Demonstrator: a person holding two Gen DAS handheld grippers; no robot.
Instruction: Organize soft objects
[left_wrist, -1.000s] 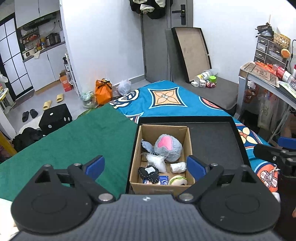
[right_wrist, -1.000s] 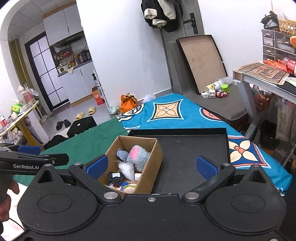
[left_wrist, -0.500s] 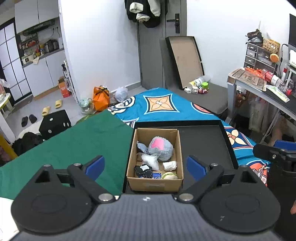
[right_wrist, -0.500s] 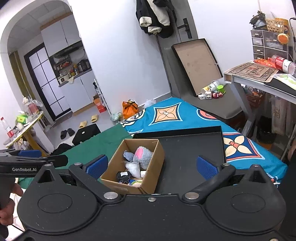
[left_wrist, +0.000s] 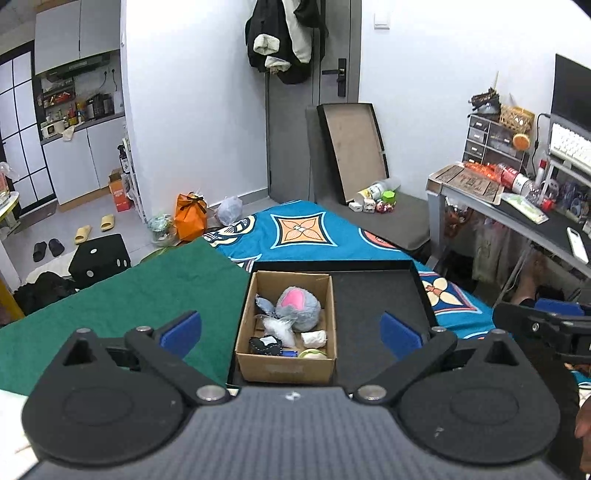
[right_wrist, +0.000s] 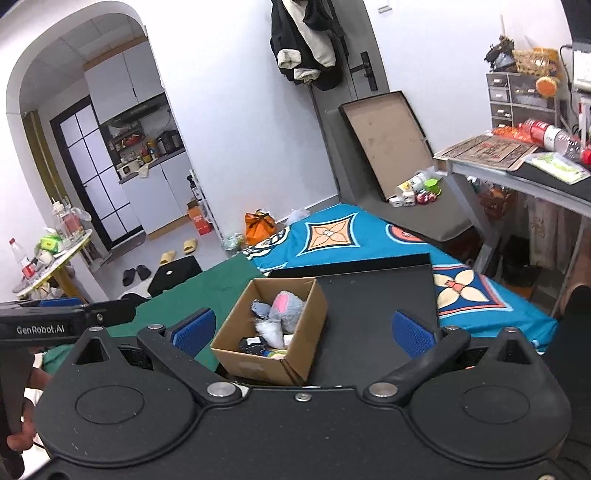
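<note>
In the cardboard box (left_wrist: 286, 365) on the black tray (left_wrist: 373, 291) lie the grey plush toy (left_wrist: 299, 308) and smaller soft things; my left gripper (left_wrist: 290, 330) and right gripper (right_wrist: 301, 332) hang spread and empty above. Either everything is packed, or sorting awaits.

Both tools farther from box (left_wrist: 286, 365)
</note>
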